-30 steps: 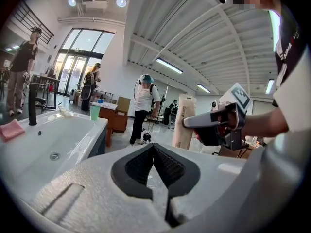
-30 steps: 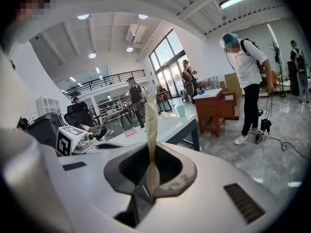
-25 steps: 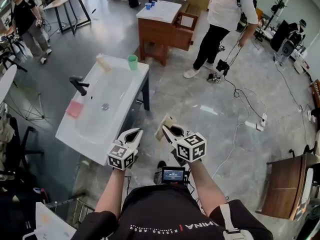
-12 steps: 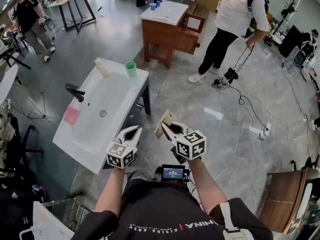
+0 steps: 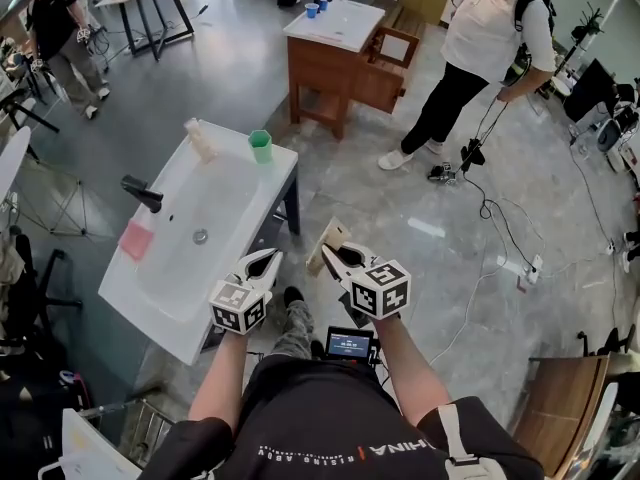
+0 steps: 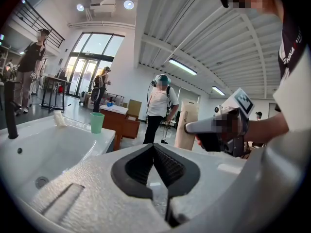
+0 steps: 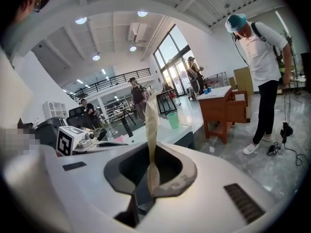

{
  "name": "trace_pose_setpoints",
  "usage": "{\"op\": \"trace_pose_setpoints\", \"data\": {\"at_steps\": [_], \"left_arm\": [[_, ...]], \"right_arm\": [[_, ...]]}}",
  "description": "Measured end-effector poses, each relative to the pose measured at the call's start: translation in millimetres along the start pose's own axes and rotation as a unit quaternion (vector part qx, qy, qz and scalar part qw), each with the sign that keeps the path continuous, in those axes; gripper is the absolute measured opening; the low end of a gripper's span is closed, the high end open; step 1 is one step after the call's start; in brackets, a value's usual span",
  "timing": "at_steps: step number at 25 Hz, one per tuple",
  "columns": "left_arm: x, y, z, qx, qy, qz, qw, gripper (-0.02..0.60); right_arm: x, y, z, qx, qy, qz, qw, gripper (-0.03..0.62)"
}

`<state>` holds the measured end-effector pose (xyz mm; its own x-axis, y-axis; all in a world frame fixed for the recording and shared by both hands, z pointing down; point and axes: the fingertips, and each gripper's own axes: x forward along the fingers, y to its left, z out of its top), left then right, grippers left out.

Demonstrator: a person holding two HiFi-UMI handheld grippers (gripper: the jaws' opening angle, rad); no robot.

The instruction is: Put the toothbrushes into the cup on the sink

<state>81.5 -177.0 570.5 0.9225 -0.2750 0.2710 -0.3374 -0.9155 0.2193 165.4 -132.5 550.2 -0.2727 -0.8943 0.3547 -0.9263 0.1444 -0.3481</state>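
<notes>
We are standing at the near right end of a white rectangular ceramic sink (image 5: 150,313) and looking steeply down. Our right hand-held gripper (image 5: 334,252) is clamping a long flat beige paper toothbrush packet (image 5: 325,242). Its jaws are almost together, and the packet is standing upright between the pads (image 7: 151,130). The packet is hanging over the floor just right of the sink, well apart from the cup.

Our left hand-held gripper (image 5: 265,259) is carrying nothing. Its jaws are meeting tip to tip beside the sink's near right edge.

The small green plastic cup (image 5: 261,146) is standing on the sink's far right corner. A second beige packet (image 5: 203,140) is lying on the far rim, near the cup on its left. A black tap (image 5: 140,192) and a pink block (image 5: 135,239) are sitting along the left rim.

We are judging the task as barely begun. Nothing is showing above the cup's rim. The held packet needs carrying to the cup, and the packet on the rim is waiting too.
</notes>
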Motion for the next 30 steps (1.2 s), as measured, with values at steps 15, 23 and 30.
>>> {"op": "trace_pose_setpoints", "data": {"at_steps": [15, 23, 30], "left_arm": [[109, 113, 62, -0.019, -0.010, 0.018, 0.9996, 0.011], [139, 157, 78, -0.024, -0.013, 0.027, 0.9993, 0.011], [157, 175, 82, -0.031, -0.009, 0.052, 0.9981, 0.011]], "right_arm": [[115, -87, 88, -0.020, 0.026, 0.013, 0.999, 0.035], [162, -105, 113, -0.025, 0.034, 0.025, 0.999, 0.035], [186, -122, 128, -0.028, 0.045, 0.051, 0.997, 0.035]]}}
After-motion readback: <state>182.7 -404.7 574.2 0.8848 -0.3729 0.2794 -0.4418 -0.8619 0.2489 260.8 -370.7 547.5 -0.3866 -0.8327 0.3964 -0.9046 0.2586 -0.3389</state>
